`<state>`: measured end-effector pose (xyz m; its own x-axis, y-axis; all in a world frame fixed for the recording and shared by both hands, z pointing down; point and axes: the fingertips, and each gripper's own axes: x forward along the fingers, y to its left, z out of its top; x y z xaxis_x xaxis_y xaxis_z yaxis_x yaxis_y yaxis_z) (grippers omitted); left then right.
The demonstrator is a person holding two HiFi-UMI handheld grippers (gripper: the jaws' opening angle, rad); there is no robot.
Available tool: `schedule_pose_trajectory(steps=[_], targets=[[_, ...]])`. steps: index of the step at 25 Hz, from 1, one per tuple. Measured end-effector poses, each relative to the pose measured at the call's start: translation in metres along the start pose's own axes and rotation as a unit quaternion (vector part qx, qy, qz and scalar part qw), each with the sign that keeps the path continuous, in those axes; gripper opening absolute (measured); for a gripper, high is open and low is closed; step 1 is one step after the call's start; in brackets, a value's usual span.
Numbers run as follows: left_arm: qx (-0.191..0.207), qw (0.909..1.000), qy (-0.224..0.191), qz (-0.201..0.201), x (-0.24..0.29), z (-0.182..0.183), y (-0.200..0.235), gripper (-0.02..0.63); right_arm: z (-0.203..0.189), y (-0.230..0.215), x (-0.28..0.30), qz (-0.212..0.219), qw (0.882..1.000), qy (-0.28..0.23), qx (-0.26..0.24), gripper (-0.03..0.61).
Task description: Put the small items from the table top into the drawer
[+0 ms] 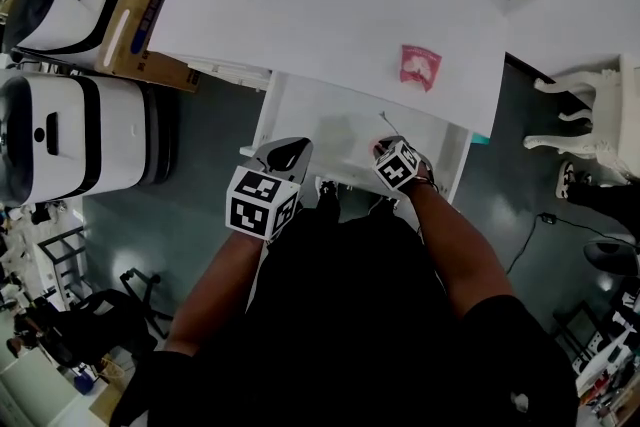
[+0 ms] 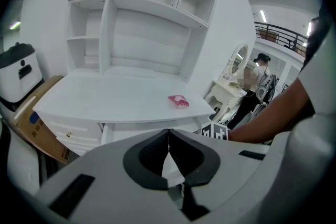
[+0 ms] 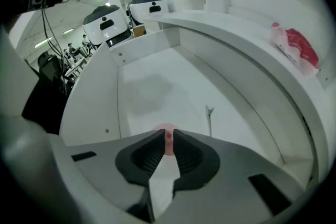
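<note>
The right tool (image 3: 168, 136) pinches a small pink item (image 3: 166, 129), mostly hidden between its jaws, over the open drawer (image 3: 142, 86). The left tool (image 2: 168, 138) is closed and empty. A pink packet (image 1: 420, 66) lies on the counter (image 1: 300, 15).

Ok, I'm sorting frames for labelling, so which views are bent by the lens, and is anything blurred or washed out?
Head view: dim overall, the white table top bright with little detail. Left gripper view: strong fisheye, dark corners, shelves bowed, a mosaic patch at right. Right gripper view: same fisheye, table top edge curved; the small pink item in the right gripper is soft.
</note>
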<state>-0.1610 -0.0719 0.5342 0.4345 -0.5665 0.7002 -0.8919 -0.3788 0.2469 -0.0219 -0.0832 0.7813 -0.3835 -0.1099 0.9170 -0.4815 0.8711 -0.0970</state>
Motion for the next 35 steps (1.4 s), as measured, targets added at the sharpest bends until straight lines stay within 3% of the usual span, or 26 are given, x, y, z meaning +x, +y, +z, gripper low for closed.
schedule_pose_trajectory(steps=[9,21,28,35], targets=[[-0.02,0.9997,-0.003,0.015,-0.007,-0.007,0.008,0.011,-0.004,0.004,0.019,0.011,0.999,0.024,-0.023,0.061],[-0.022,0.9997,-0.007,0.009,-0.01,-0.008,0.013,0.011,-0.007,0.007,0.019,0.02,0.999,0.039,-0.004,0.087],[-0.007,0.9999,-0.01,-0.007,-0.003,-0.004,0.007,0.011,0.001,0.001,-0.007,0.004,1.0,0.005,0.019,0.089],[0.02,0.999,-0.019,-0.036,0.009,0.01,-0.011,0.011,0.015,-0.006,-0.06,-0.014,0.997,-0.061,0.055,0.087]])
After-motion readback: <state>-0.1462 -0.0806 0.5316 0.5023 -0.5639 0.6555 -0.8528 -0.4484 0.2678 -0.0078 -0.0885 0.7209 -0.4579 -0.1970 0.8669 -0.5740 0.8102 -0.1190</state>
